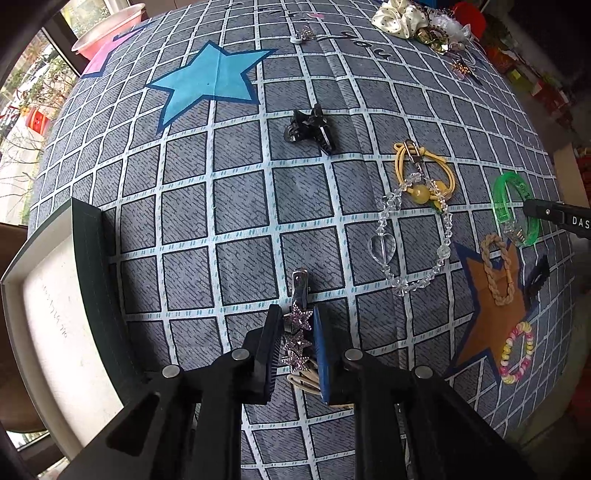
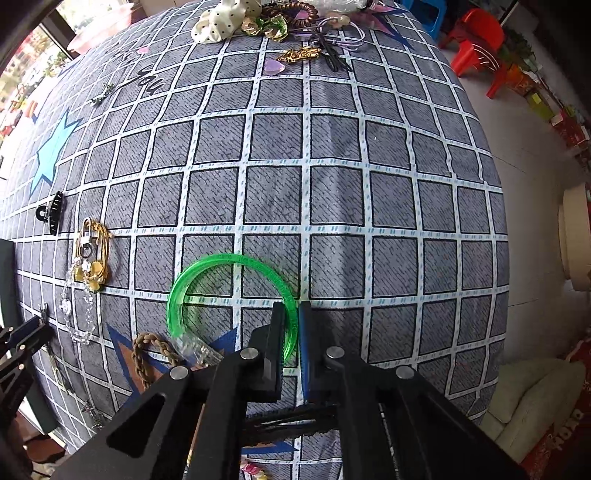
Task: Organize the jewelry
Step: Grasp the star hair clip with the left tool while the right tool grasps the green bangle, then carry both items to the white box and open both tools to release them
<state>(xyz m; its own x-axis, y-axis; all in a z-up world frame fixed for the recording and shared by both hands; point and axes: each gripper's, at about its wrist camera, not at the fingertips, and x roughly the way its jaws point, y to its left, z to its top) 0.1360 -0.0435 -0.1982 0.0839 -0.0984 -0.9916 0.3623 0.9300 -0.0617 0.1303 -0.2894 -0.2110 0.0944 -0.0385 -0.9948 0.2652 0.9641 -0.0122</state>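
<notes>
My left gripper (image 1: 295, 334) is shut on a purple star hair clip (image 1: 297, 321), its metal end pointing forward above the cloth. My right gripper (image 2: 293, 332) is shut on a green translucent bangle (image 2: 221, 266); the bangle also shows in the left wrist view (image 1: 511, 210), with the right gripper's tip (image 1: 554, 214) on it. On the checked cloth lie a black claw clip (image 1: 310, 129), a yellow hair tie (image 1: 424, 173), a clear bead bracelet with a heart (image 1: 410, 236), a braided tan band (image 1: 496, 269) and a pink-yellow bead bracelet (image 1: 517, 350).
An open box with a white inside and dark wall (image 1: 55, 314) stands at the left. A pile of scrunchies and hair pieces (image 2: 258, 18) lies at the table's far edge. A pink basin (image 1: 110, 29) sits far left. Red chairs (image 2: 480, 48) stand beyond the table.
</notes>
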